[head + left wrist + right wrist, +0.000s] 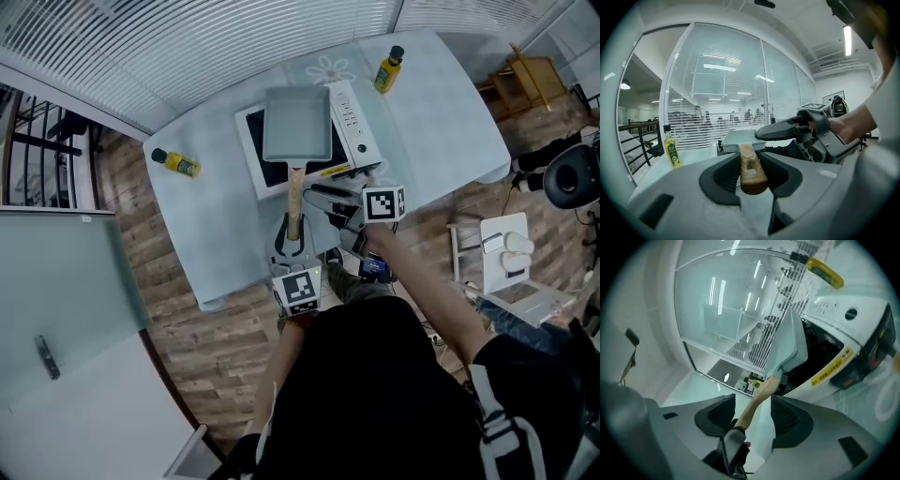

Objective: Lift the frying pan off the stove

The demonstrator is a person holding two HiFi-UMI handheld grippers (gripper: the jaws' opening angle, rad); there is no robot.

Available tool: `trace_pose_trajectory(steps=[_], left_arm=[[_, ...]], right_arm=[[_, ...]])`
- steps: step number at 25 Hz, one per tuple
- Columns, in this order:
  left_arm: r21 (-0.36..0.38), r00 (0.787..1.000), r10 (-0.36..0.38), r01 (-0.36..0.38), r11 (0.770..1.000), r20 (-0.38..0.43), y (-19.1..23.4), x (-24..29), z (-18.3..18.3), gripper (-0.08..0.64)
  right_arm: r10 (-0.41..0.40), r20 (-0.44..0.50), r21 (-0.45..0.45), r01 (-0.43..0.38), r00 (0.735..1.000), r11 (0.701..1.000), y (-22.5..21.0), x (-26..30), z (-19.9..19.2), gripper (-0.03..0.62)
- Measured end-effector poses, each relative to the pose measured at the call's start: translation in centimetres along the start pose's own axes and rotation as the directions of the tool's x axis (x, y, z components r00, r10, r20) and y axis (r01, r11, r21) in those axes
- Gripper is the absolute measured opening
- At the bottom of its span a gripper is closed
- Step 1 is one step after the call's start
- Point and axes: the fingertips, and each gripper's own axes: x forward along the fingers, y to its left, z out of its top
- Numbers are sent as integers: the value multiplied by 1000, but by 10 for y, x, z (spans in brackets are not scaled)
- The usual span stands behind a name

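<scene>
A grey rectangular frying pan (296,125) sits on the white induction stove (353,122), its wooden handle (294,202) pointing toward me. My left gripper (292,239) is at the handle's near end. In the left gripper view its pads press the wooden handle (750,169) from both sides, with the pan (740,137) just beyond. My right gripper (330,204) hovers right of the handle by the stove's front corner, turned on its side. In the right gripper view its jaws (752,416) stand wide apart, and the handle (759,397) shows past them untouched.
The stove stands mid-table on a pale blue table (216,234). One yellow oil bottle (387,70) stands at the far right and another (176,163) lies at the left. A glass wall with blinds runs behind the table. A white stand (511,248) and a wooden stool (530,70) are on the floor to the right.
</scene>
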Motion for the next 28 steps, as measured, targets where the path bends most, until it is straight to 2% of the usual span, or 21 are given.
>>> trace_pose_trajectory(steps=[2,5,8,12,14,15,18,23,28], left_arm=[[-2,1000,-2,2,1000,1,-1,-1,2,137],[-2,1000,-2,2,1000,2,-1,-1,2,137],[-2,1000,-4,4,1000,2,-1,-2,1,137],[-2,1000,-4,4,1000,-1,0,-1,1,137],[1,1000,-5,5,1000,-4,-1,-1,1,137],[2,1000,-5,5,1000,-4,-1,-1,1,137],[4,1000,-2,2,1000,2,-1,-1,-1,137],[0,1000,-1,1,1000,-3,-2,-2,0,137],[2,1000,-1,1,1000,-5,0,-2,0,137]], right_arm=[[52,-6,66,-52,999,997,3,9,-3,223],[69,-16,152,-66,997,986,0,21,-11,227],[91,-13,156,-88,996,984,-1,31,-14,227],[77,-7,203,-74,997,976,-4,38,-17,225],[70,-2,214,-68,998,974,-7,38,-17,199],[68,-1,214,-66,998,975,-7,38,-17,172],[79,-20,174,-75,997,982,-7,38,-15,168],[46,-52,199,-35,998,979,-10,36,-19,155],[77,-39,212,-67,996,975,-6,39,-18,149]])
